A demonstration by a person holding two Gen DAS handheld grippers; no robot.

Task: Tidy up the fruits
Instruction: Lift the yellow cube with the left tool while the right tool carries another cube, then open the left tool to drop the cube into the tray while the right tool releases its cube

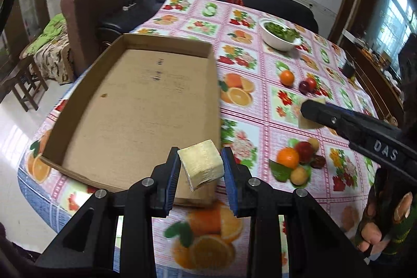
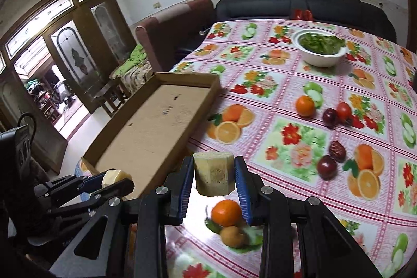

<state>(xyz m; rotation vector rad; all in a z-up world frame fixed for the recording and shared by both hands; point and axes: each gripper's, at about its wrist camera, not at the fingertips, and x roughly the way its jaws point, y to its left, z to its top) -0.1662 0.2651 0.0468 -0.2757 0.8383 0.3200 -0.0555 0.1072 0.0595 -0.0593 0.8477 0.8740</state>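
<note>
Both tongs, left (image 1: 200,166) and right (image 2: 214,177), clench pale chunks beside the cardboard tray (image 1: 86,85), loose fruit (image 2: 305,106) nearby.

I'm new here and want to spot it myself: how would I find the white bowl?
Start at the table with the fruit-print cloth and look to its far side, beyond the cardboard tray. The white bowl stands there alone, the only dish, filled with green leaves.

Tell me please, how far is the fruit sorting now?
Nothing is sorted yet: the cardboard tray holds no fruit. In hand: the left gripper and the right gripper each clamp a pale yellow chunk above the table. Left: the orange, the dark red fruits and others are on the tablecloth.
</note>
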